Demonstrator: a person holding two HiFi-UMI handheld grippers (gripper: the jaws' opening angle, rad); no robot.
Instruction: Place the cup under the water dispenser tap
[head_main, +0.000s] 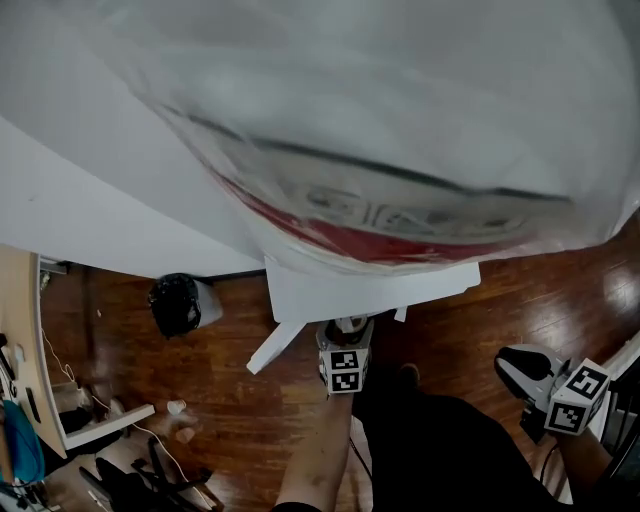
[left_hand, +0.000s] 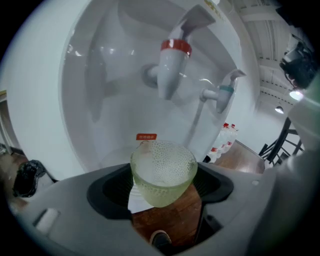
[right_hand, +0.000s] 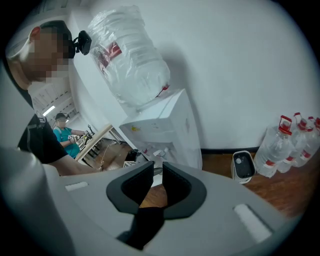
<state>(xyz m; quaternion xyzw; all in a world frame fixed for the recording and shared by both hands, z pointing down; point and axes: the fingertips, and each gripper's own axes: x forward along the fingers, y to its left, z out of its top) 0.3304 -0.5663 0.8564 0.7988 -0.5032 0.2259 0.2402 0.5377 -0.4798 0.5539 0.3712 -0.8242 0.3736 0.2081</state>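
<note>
The left hand-held gripper (left_hand: 164, 185) clamps a pale green, dimpled glass cup (left_hand: 162, 167) upright between its jaws. The cup is held in the air at the mouth of the white water dispenser (left_hand: 100, 100) recess, below and in front of the red-capped tap (left_hand: 172, 65); a blue-capped tap (left_hand: 222, 92) sits to that tap's right. The right hand-held gripper (right_hand: 157, 172) has its jaws a narrow slit apart with nothing between them, well off to the side over the wooden floor (head_main: 250, 400). A large water bottle (right_hand: 130, 55) stands on top of the dispenser.
</note>
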